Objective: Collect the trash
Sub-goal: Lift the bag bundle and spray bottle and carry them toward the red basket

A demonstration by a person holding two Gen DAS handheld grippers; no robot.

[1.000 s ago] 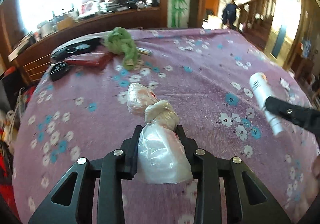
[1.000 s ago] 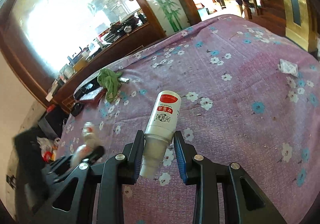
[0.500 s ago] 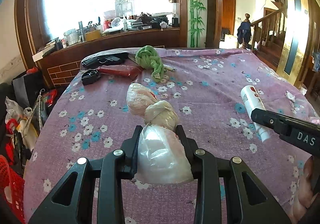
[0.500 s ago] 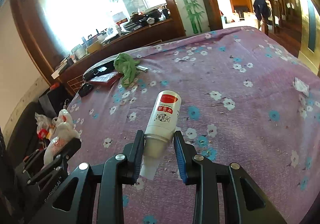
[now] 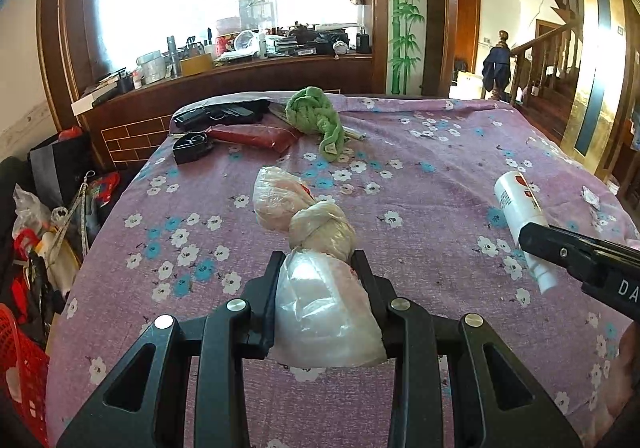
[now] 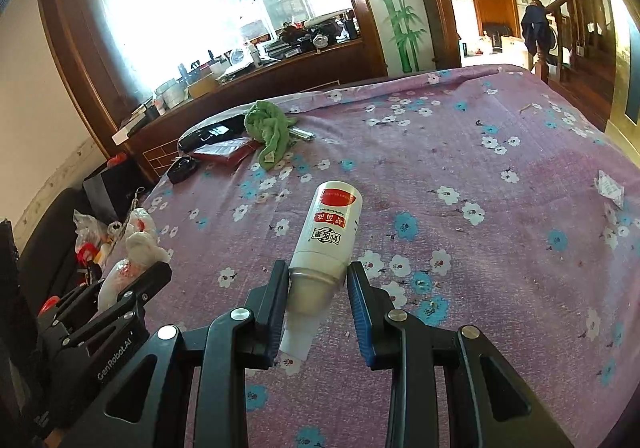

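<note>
Left wrist: left gripper (image 5: pixel 318 272) clamped on knotted plastic bag (image 5: pixel 316 268), crinkly translucent white, lumpy, held above purple floral tablecloth (image 5: pixel 420 175).
Right wrist: right gripper (image 6: pixel 318 284) pinching white bottle (image 6: pixel 328 244) at its neck; smooth cylinder, red label, base pointing away, above the cloth.

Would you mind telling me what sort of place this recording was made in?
Probably a lived-in family home: a table under a floral cloth, a cluttered wooden counter behind it, and a wooden staircase.
</note>
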